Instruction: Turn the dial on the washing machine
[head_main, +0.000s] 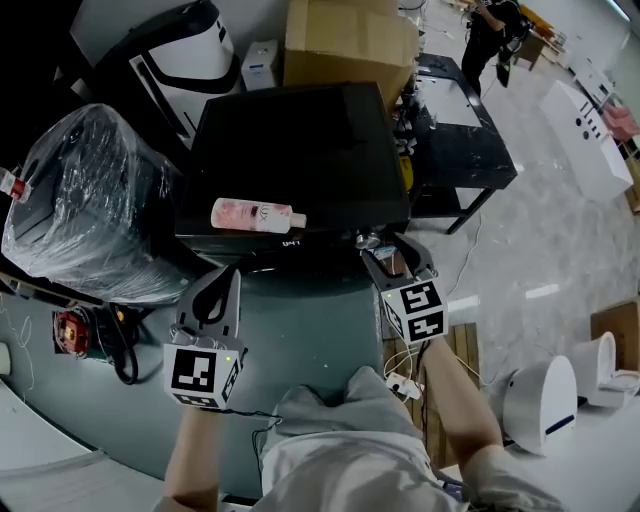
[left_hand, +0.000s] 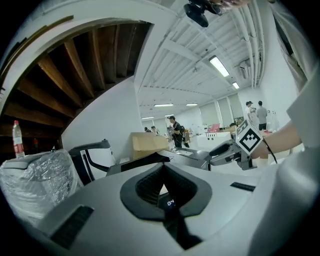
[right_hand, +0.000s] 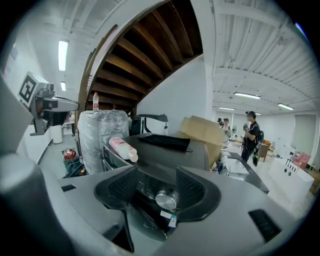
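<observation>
A pink plastic bottle (head_main: 255, 214) lies along the front edge of the black washing machine (head_main: 300, 150), left of the round silver dial (right_hand: 166, 199) and apart from it, so the dial's sides are clear. The right gripper (right_hand: 159, 192) has its jaws spread either side of the dial, with a gap on each side. A bulky plastic-wrapped bundle (head_main: 85, 200) crowds the machine's left, and a low black table (head_main: 460, 140) stands at its right.
</observation>
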